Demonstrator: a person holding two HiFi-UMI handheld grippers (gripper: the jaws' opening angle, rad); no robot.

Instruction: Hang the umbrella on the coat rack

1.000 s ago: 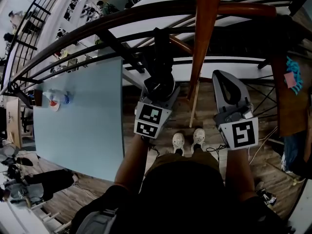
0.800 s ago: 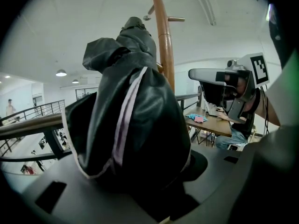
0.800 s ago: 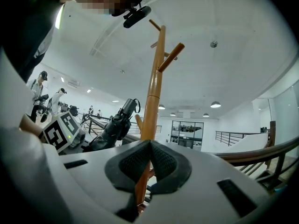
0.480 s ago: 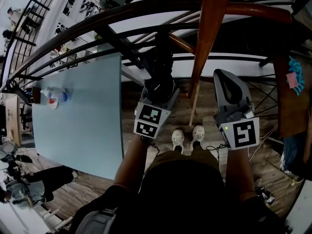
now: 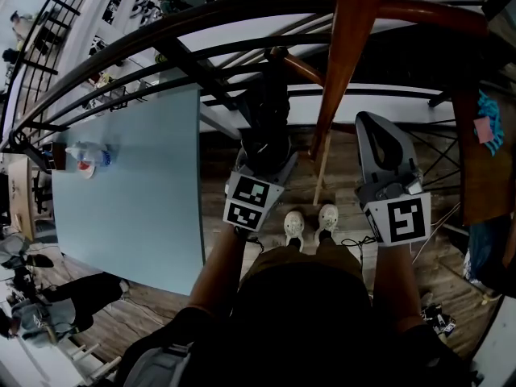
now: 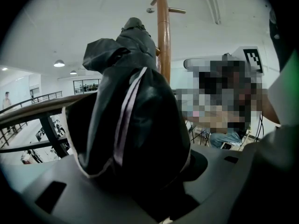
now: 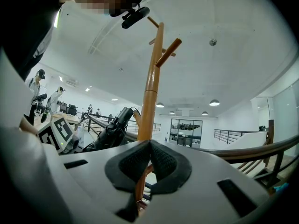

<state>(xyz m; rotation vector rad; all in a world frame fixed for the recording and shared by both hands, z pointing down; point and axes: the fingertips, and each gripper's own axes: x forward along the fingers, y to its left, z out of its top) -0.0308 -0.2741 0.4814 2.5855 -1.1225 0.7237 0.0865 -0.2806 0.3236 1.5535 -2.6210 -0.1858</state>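
Railing (image 5: 161, 37) upper left guards a drop: my left gripper (image 5: 264, 147), clamped on the umbrella (image 6: 135, 125), might miss the coat rack (image 5: 348, 47) peg, while my right gripper (image 7: 149, 164) sits closed and empty.

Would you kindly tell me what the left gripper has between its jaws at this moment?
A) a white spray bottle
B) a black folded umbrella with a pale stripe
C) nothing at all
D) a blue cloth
B: in the left gripper view, the black folded umbrella fills the gap between the jaws of the left gripper, beside the brown wooden coat rack pole. The right gripper is shut on nothing.
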